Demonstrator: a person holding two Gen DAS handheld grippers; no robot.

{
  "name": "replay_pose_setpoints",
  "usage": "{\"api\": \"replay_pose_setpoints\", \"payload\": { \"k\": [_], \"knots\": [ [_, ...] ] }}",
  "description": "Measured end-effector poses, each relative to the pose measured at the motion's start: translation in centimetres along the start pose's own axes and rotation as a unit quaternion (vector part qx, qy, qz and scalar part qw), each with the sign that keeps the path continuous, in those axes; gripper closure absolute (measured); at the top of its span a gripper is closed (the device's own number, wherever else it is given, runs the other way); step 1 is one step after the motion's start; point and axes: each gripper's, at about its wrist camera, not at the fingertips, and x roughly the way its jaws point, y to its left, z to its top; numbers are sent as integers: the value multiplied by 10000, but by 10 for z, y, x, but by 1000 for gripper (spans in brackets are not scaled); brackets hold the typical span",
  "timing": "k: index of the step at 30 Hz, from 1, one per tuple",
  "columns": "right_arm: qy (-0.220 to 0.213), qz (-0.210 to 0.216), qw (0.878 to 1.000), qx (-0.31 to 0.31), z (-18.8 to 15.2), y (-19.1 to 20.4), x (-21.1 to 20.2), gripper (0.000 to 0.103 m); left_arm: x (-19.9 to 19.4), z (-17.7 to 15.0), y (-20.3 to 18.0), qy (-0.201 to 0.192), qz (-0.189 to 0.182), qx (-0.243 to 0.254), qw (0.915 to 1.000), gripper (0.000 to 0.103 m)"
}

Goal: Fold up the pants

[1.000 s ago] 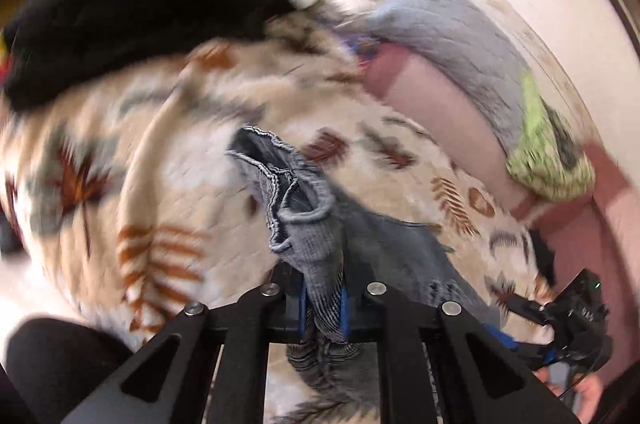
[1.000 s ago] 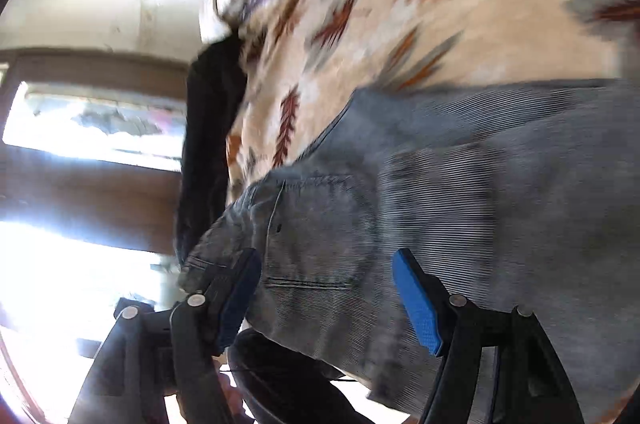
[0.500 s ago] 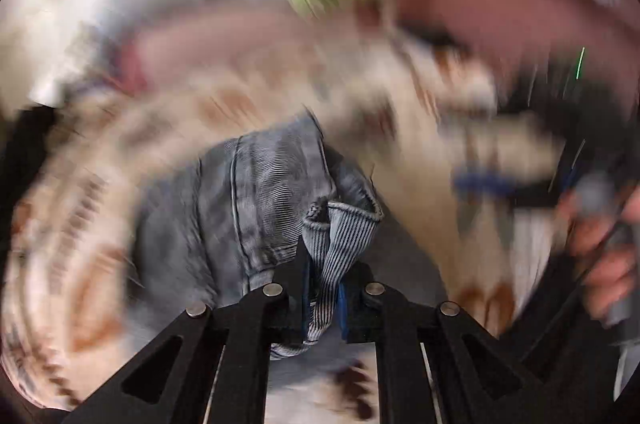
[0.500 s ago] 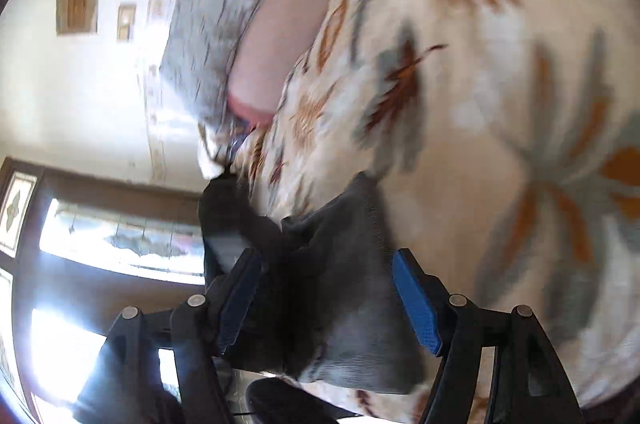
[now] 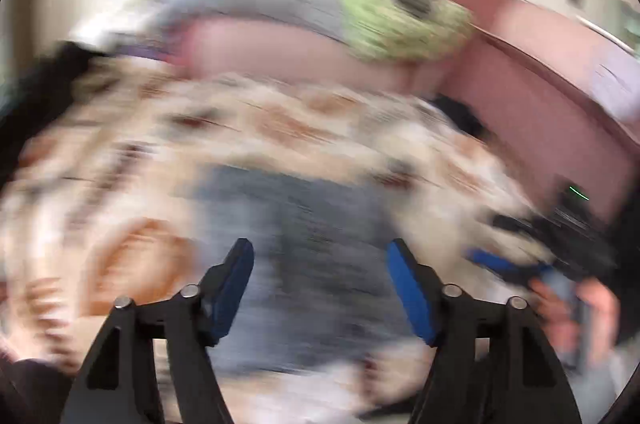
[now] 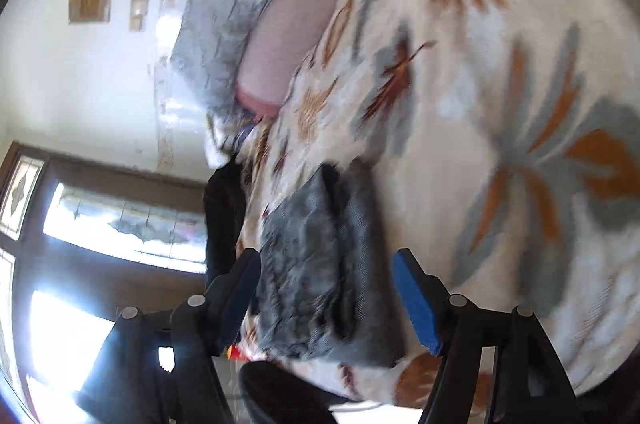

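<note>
Grey ribbed pants [image 6: 320, 264] lie in a compact bundle on the leaf-print blanket [image 6: 500, 84], just ahead of the right gripper [image 6: 326, 288], whose jaws stand apart around nothing. The left gripper [image 5: 320, 280] is opening its jaws — no cloth sits between them, and the pants [image 5: 304, 224] show as a blurred grey patch beyond its tips. Folding looks nearly finished, judging by the stacked layers — perhaps only smoothing or squaring the bundle remains.
</note>
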Motion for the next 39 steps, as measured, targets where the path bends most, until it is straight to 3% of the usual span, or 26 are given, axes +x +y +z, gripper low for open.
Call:
{"api": "replay_pose_setpoints", "payload": {
  "k": [2,4,6,9,12,15,22,23,24,25,26,30,33,37,39],
  "knots": [
    [304,58,9995,-53,-14,10,16,31,13,0,31,171,723,-116,9972,31],
    [537,90,9985,-67,-24,16,29,31,34,-6,48,598,925,-219,9937,31],
    [782,277,9965,73,-35,23,43,31,51,-19,57,885,900,-326,9915,31],
    [1065,282,9938,133,-52,32,63,31,69,-30,52,900,910,-316,9913,31],
    [1214,-74,9923,230,-62,27,83,31,66,-37,51,839,930,-279,9917,31],
    [1072,-408,9926,410,-62,16,91,31,65,-37,55,823,893,-249,9923,31],
    [804,-693,9923,643,-50,10,104,32,71,-42,62,802,779,-313,9932,31],
    [807,-752,9918,642,-48,8,108,34,73,-43,62,806,766,-321,9933,31],
    [769,-938,9912,526,-49,10,111,57,74,-44,62,812,773,-320,9932,31],
    [760,-1004,9911,434,-51,11,112,88,75,-45,63,818,782,-318,9931,30],
    [730,-1056,9911,361,-51,14,112,95,75,-45,65,818,763,-334,9932,30],
    [376,-1323,9894,-467,-56,51,92,96,75,-44,66,833,719,-359,9933,29],
    [206,-1661,9810,-978,-63,67,85,96,69,-40,65,827,629,-356,9939,29],
    [342,-2127,9710,-1033,-70,39,101,96,41,-22,64,383,599,-480,9963,29],
    [429,-2049,9742,-848,-74,25,108,96,35,-15,57,246,539,-359,9976,29]
  ]
}}
